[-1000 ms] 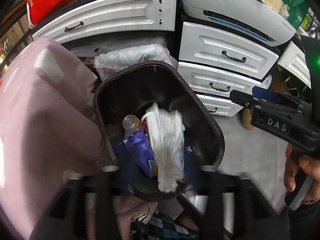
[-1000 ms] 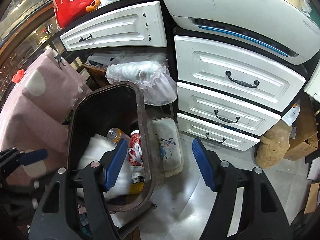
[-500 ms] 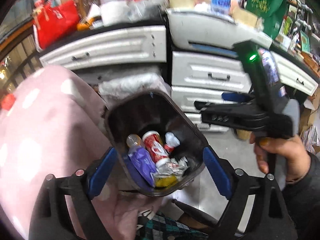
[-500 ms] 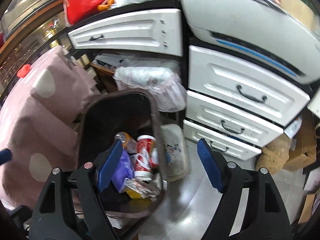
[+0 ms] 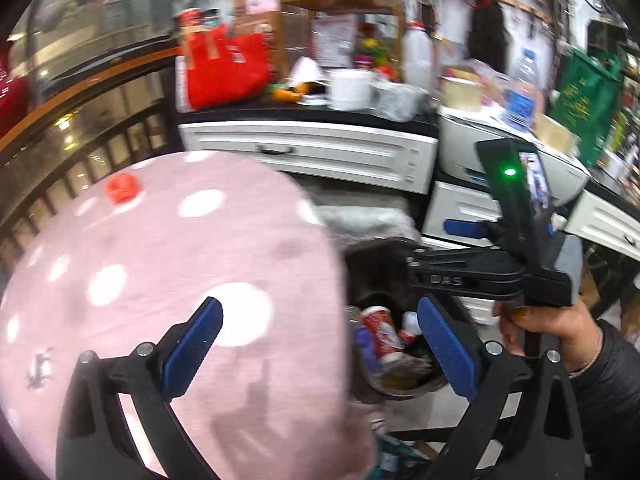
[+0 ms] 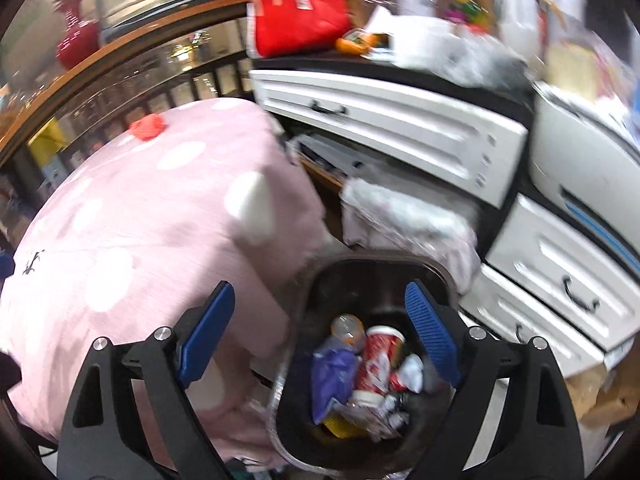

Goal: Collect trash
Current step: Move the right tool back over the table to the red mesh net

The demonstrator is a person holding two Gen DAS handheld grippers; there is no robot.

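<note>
I count one dark trash bin [image 6: 384, 264], and inside it one red paper cup [image 6: 378, 360], one purple wrapper [image 6: 330, 372], one small bottle [image 6: 347, 327]; beside it one pink dotted cushion [image 6: 140, 240], one red bag [image 6: 300, 12] on the worktop [image 6: 360, 62]

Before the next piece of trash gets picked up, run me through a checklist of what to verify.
1. Left gripper empty, fingers apart: ok.
2. Right gripper empty, fingers apart: ok.
3. Bin open on top, no lid in the way: ok.
4. Trash sits inside the bin: the red cup, purple wrapper and bottle all lie within the rim: ok.
5. Room left in the bin: the upper walls are bare above the pile: ok.
6. Next piece of trash located: the red thing on the pink dotted cover may be one, but it is too blurred to name: cannot tell.
</note>
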